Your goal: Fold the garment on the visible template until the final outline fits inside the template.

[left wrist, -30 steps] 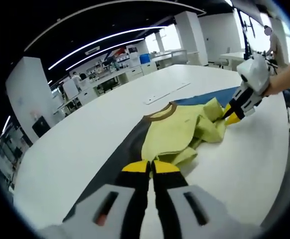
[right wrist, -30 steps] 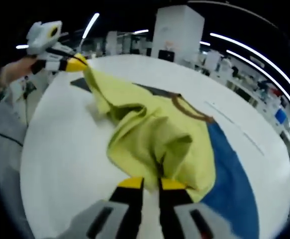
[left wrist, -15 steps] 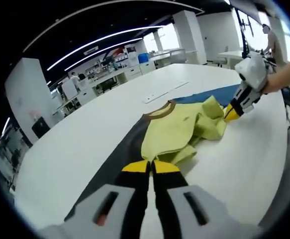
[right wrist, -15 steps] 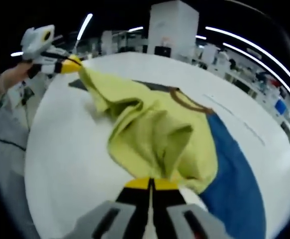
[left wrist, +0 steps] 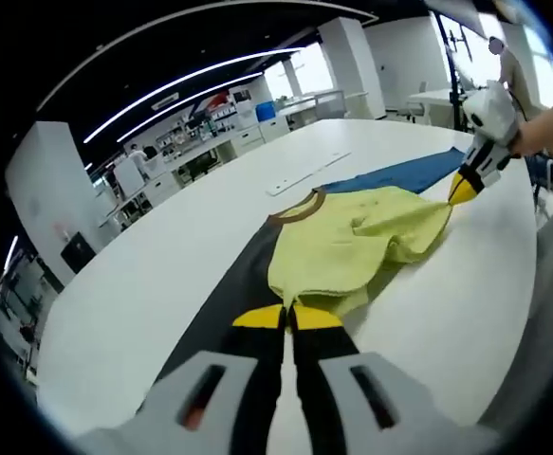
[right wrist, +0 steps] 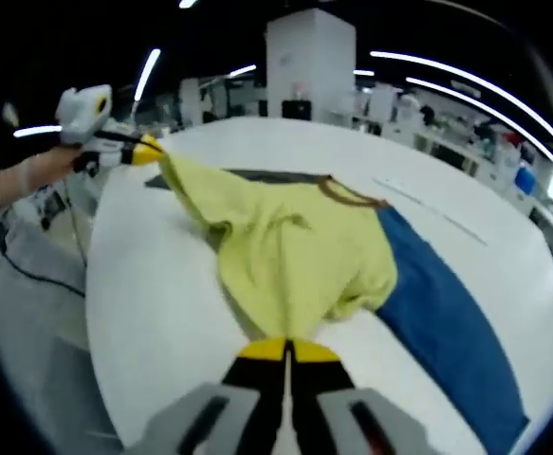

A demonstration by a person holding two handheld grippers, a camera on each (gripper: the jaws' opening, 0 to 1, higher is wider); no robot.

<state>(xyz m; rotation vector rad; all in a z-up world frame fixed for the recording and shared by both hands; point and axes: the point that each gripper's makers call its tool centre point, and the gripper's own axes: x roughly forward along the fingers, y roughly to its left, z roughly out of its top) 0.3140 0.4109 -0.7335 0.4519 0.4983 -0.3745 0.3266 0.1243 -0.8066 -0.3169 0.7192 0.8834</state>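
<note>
1. Two grippers, left gripper (left wrist: 286,317) and right gripper (right wrist: 286,350), each hold their jaws clamped on opposite ends of the yellow-green fabric garment (right wrist: 290,248).
2. The garment, bunched a second ago, is now pulled taut over the dark-and-blue flat template (right wrist: 442,318) on the white table (left wrist: 153,265).
3. Judgement: spreading done; folding remains.

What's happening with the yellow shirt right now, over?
Left gripper and right gripper both shut on yellow shirt. Shirt stretched between them over the dark-and-blue template, still bunched. Nothing in the way.

garment (left wrist: 352,246) on template (left wrist: 229,294) on table (left wrist: 143,284), stretched between left tongs (left wrist: 287,318) and right tongs (right wrist: 286,352)
</note>
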